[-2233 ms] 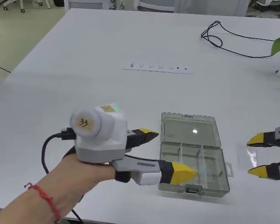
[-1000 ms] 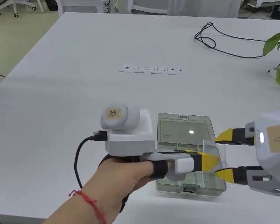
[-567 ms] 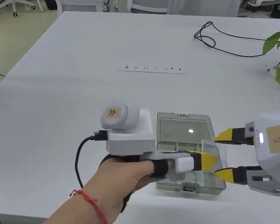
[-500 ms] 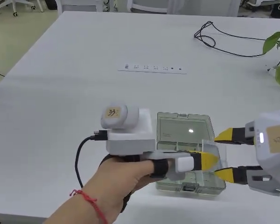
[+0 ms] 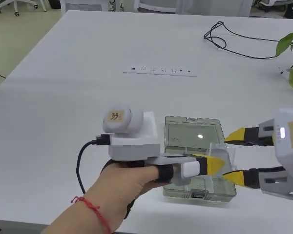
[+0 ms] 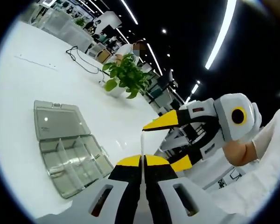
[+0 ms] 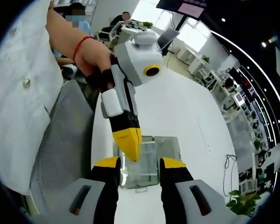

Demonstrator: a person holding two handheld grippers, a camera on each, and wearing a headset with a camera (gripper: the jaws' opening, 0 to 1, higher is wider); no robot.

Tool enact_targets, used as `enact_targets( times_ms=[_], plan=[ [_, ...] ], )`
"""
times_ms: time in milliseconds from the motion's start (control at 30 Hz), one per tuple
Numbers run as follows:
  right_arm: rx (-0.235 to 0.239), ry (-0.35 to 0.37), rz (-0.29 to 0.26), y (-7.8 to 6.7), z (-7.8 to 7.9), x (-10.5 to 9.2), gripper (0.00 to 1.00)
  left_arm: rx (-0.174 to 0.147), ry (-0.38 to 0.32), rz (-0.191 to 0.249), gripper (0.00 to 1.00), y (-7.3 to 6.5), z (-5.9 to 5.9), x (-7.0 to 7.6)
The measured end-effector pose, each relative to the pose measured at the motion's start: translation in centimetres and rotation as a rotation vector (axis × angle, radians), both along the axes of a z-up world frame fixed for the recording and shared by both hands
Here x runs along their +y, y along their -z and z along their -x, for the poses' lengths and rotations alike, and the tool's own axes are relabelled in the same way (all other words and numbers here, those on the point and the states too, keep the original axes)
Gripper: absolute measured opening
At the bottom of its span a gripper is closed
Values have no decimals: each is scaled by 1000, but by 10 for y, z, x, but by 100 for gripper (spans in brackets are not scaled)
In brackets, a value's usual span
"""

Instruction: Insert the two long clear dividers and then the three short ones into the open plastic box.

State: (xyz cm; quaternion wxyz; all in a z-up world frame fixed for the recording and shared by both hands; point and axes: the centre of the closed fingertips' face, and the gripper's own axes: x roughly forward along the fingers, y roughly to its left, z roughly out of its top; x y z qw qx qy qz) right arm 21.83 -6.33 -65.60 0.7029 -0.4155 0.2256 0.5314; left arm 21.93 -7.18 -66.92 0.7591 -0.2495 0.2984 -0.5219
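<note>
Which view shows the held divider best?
Head view: the divider shows as a clear pane in the left gripper, above the box. Left gripper view has it edge-on, a thin line. Right gripper view: too faint to tell.

Colour-wise: the box is clear plastic with a smoky grey-green tint, and the divider over it is plain clear. The left gripper and right gripper match: white-and-grey bodies, black jaws, yellow tips. The table under the box is plain white. Behind the box there's a white strip with small dark marks, and farther back a black cable and a green plant. There's a red string on the wrist left of the box.
</note>
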Motion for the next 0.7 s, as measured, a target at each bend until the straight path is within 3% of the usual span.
enact_targets(
  times_ms=[133,200,233,300,400,700],
  plan=[
    [71,-7,-57,-12,0,0,33,-113,76,-36,0,-3,9,0],
    [136,-34,-88,-20,5,2,31,-178,120,-44,0,-6,15,0],
    [179,-46,-116,-26,8,3,30,-239,152,-50,0,-9,18,0],
    [256,-67,-141,-30,10,2,27,-305,193,-59,0,-11,24,1],
    [322,-103,-154,-34,13,1,24,-372,244,-64,0,-13,31,0],
    [465,-194,-104,-27,33,3,15,-434,280,-37,0,-22,40,1]
  ],
)
